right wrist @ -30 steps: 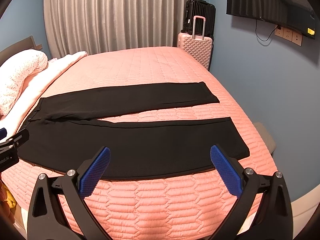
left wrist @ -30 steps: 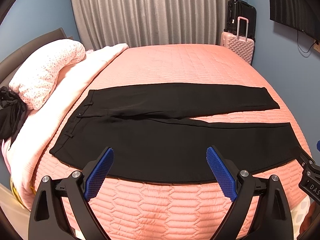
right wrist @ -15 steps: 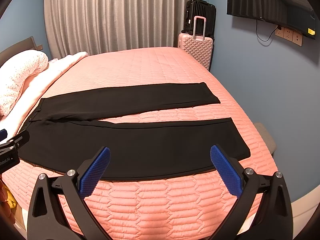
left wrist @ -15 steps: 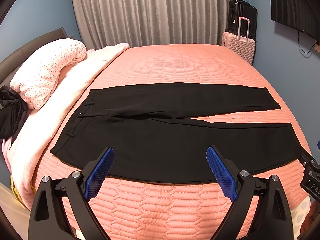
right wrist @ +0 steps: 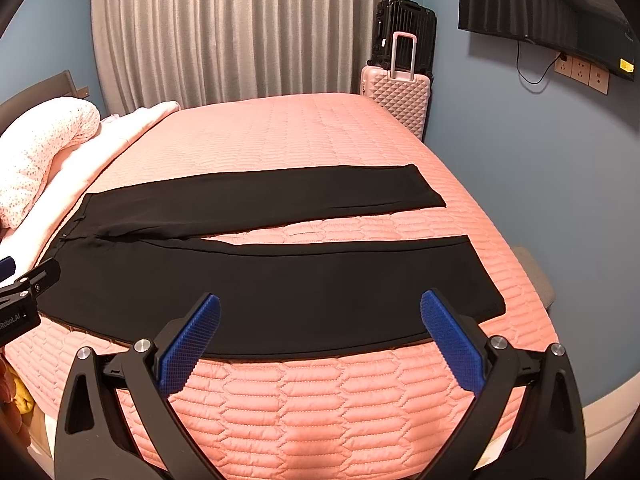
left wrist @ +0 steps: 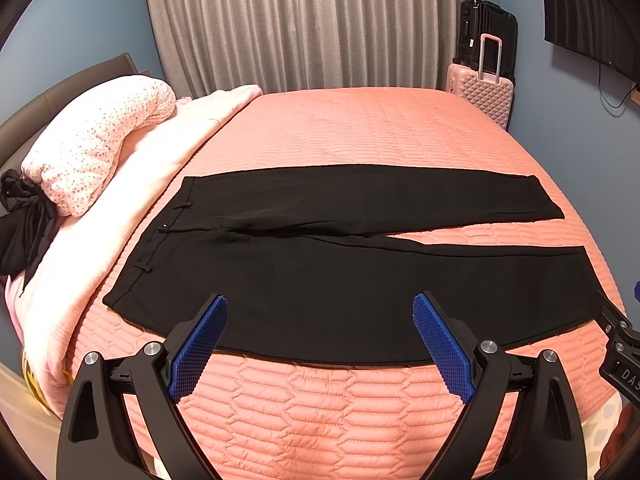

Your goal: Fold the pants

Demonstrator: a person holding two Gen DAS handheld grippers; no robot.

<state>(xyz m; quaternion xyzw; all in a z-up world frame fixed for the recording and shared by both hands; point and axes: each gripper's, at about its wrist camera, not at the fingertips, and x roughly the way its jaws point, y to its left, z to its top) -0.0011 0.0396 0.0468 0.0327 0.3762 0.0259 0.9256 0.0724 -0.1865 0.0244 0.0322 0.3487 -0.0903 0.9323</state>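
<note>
Along the bed's (left wrist: 360, 128) near edge, black pants (left wrist: 340, 280) are lying flat, legs spread apart; left gripper (left wrist: 320, 344) and right gripper (right wrist: 320, 340) are hovering, jaws wide, holding nothing.

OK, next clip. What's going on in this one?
A person holds two grippers over a bed with a pink quilted cover. Black pants lie flat and unfolded on it, waistband toward the pillows, legs spread apart. The left gripper and right gripper are both open, hovering above the near edge, touching nothing. Folding has not started.
</note>
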